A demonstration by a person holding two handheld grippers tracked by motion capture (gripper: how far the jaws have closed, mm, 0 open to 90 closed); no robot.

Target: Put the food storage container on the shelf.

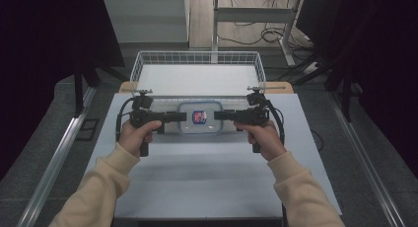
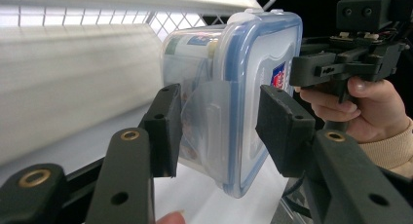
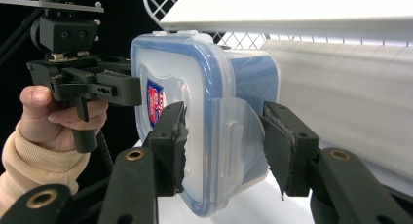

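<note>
A clear plastic container (image 1: pixel 199 117) with a blue-rimmed lid and a red and blue label hangs between my two grippers, above the white table (image 1: pixel 197 177), just in front of the basket. My left gripper (image 1: pixel 183 117) is shut on its left end, with the pads either side of the side latch (image 2: pixel 209 121). In the left gripper view the jaws (image 2: pixel 219 102) straddle the container (image 2: pixel 234 87). My right gripper (image 1: pixel 217 116) is shut on the opposite end. Its pads (image 3: pixel 224 121) clamp the lid and base of the container (image 3: pixel 195 87) around that latch.
A white wire basket (image 1: pixel 197 64) with a flat white floor stands at the table's far edge, right behind the container. Beyond it are desk legs and loose cables (image 1: pixel 266 37) on the floor. Metal rails run along both sides of the table.
</note>
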